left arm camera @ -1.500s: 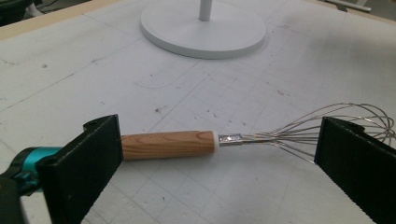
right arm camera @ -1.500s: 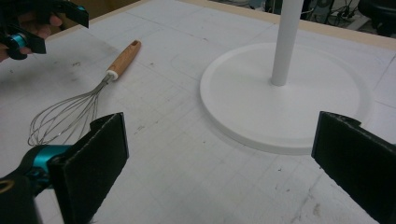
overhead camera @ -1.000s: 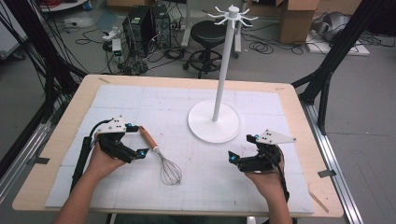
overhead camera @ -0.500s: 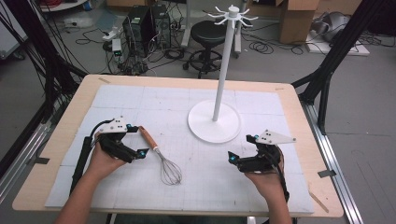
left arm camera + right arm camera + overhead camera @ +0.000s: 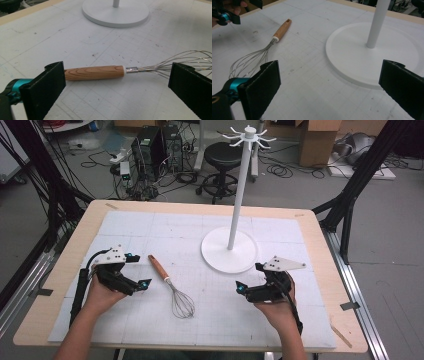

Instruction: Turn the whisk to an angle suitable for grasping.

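Observation:
A whisk lies flat on the white mat, its wooden handle (image 5: 159, 268) pointing to the far left and its wire head (image 5: 182, 304) toward the near edge. My left gripper (image 5: 138, 270) sits just left of the handle, open and holding nothing. In the left gripper view the handle (image 5: 93, 72) lies crosswise beyond the wide-apart jaws of that gripper (image 5: 115, 85). My right gripper (image 5: 249, 277) rests open on the mat, near the front of the white stand's base (image 5: 229, 250). In the right gripper view that gripper (image 5: 329, 85) frames the base (image 5: 362, 55), with the whisk (image 5: 282, 29) farther off.
The stand's thin white pole (image 5: 239, 195) rises from the round base to a ring of hooks (image 5: 248, 135). A wooden table edge (image 5: 65, 265) frames the mat. A black stool (image 5: 225, 155), cables and boxes stand on the floor beyond.
My left gripper has edged slightly to the left, away from the whisk handle. The whisk and the right gripper have stayed put.

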